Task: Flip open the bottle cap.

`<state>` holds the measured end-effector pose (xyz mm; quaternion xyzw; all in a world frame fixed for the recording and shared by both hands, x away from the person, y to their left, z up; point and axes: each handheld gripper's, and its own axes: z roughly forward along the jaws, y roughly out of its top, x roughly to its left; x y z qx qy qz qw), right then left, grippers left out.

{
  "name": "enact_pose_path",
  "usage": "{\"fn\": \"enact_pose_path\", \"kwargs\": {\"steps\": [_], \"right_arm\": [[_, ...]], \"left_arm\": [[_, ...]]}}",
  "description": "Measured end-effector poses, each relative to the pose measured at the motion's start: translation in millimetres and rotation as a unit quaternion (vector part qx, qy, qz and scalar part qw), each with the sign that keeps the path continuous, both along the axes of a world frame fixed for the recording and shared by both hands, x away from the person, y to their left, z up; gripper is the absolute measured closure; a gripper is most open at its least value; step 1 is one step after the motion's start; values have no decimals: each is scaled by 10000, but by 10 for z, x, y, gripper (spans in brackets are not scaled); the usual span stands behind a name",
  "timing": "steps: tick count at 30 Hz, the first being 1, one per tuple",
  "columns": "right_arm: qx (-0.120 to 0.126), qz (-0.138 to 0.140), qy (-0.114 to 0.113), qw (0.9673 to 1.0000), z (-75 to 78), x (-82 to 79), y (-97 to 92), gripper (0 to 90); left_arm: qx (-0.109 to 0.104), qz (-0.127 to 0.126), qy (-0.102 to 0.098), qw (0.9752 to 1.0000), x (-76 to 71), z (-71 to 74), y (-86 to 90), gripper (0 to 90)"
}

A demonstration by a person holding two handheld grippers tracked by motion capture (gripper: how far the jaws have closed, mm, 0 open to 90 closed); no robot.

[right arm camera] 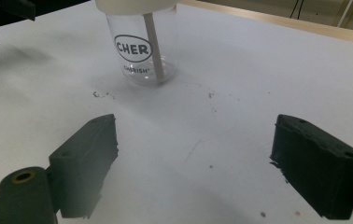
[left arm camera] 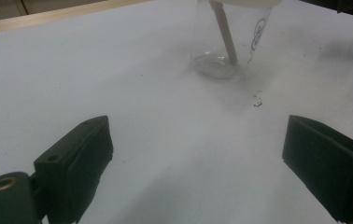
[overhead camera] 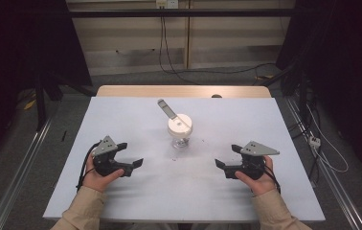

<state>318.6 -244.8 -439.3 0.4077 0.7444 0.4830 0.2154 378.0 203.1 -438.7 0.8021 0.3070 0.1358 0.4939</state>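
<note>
A clear plastic cup (overhead camera: 180,135) with a white lid (overhead camera: 179,124) stands upright near the middle of the white table (overhead camera: 136,112). A pale straw (overhead camera: 166,109) pokes through the lid and leans to the far left. The cup (left arm camera: 228,42) stands ahead of the left jaws, and the right gripper view shows the cup (right arm camera: 142,49) with a printed logo. My left gripper (overhead camera: 130,154) hovers open at the cup's near left, nothing between its jaws. My right gripper (overhead camera: 229,156) is open at the near right, also empty. Both point inward toward the cup.
Small dark specks (right arm camera: 101,94) lie on the table just in front of the cup. A wooden edge (overhead camera: 184,91) runs along the table's far side. Cables (overhead camera: 322,143) and metal rails (overhead camera: 16,158) lie on the floor to either side.
</note>
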Motion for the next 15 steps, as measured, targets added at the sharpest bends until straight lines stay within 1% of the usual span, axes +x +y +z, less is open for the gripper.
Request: {"fn": "enact_pose_path", "kwargs": {"steps": [2, 4, 5, 9, 12, 15], "right_arm": [[-58, 18, 7, 10000, -22, -54, -29, 141], [-62, 9, 10, 10000, -29, -70, -43, 141], [-49, -14, 32, 10000, -43, -106, -71, 141], [-69, -30, 58, 10000, -63, -160, -115, 140], [-99, -69, 55, 9999, -79, -220, -165, 140], [-120, -128, 122, 9998, -114, -249, -224, 129]], "left_arm": [[-8, 30, -1, 10000, -10, -1, 38, 82], [-28, 55, -9, 10000, -21, 0, 74, 82], [-26, 78, -12, 10000, -29, -1, 88, 81], [27, 79, 10, 10000, -48, -18, 143, 81], [70, 127, 18, 9999, -73, -33, 193, 81], [82, 203, 31, 9998, -88, -50, 236, 78]]}}
